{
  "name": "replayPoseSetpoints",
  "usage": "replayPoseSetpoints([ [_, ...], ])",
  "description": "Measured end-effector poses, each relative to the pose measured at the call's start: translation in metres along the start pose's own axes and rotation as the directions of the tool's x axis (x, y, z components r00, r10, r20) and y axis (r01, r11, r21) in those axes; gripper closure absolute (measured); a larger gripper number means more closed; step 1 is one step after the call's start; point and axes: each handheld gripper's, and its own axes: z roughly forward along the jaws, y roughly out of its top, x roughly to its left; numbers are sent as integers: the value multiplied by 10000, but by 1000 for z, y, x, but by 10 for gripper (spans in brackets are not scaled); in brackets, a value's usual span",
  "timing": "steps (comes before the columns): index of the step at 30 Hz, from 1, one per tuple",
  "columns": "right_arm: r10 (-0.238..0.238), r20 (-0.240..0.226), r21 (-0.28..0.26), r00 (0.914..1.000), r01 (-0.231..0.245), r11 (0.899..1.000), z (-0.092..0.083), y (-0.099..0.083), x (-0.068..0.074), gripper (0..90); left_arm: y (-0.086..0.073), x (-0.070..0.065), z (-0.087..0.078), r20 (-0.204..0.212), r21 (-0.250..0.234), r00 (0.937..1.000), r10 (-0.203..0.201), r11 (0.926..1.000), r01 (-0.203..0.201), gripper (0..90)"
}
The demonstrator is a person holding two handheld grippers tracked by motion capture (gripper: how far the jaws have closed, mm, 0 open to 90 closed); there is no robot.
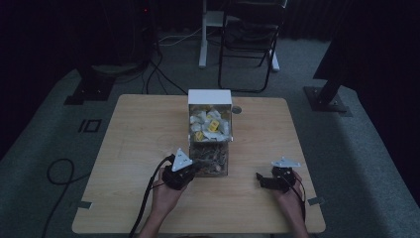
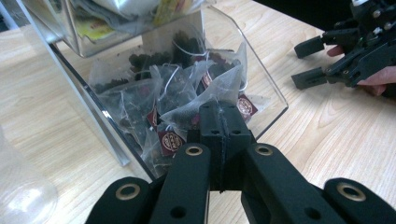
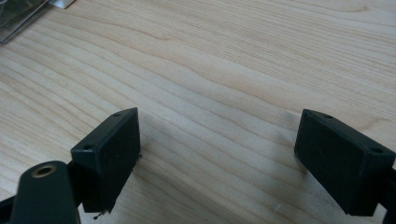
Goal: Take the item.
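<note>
Two grippers are on show over the pale wooden table [image 1: 133, 148], and the left gripper [image 2: 219, 109] sits at the open mouth of the clear plastic two-tier dispenser box [image 1: 210, 126], its jaws pressed together at the tips on a corner of a translucent mesh tea bag with dark leaves [image 2: 212, 95]. More of those pyramid bags, with round maroon tags [image 2: 170, 140], crowd the lower tray just beyond. In the high view the dispenser stands at twelve o'clock from the person, its upper tier packed with white and yellow sachets [image 1: 208, 124]. Over at three o'clock from the box, well apart from it, the right gripper [image 1: 263, 181] hovers low above bare wood, jaws spread wide with nothing between them. At nine o'clock in the left gripper view, a clear rounded plastic vessel [image 2: 21, 196] peeks in at the edge.
</note>
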Motion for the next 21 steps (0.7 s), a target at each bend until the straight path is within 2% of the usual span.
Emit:
replayPoseSetpoints([
  [21, 2, 4, -3, 10000, -2, 10000, 0, 0, 0, 141, 11, 2, -22, -65, -225, 10000, -16, 9997, 14, 900],
])
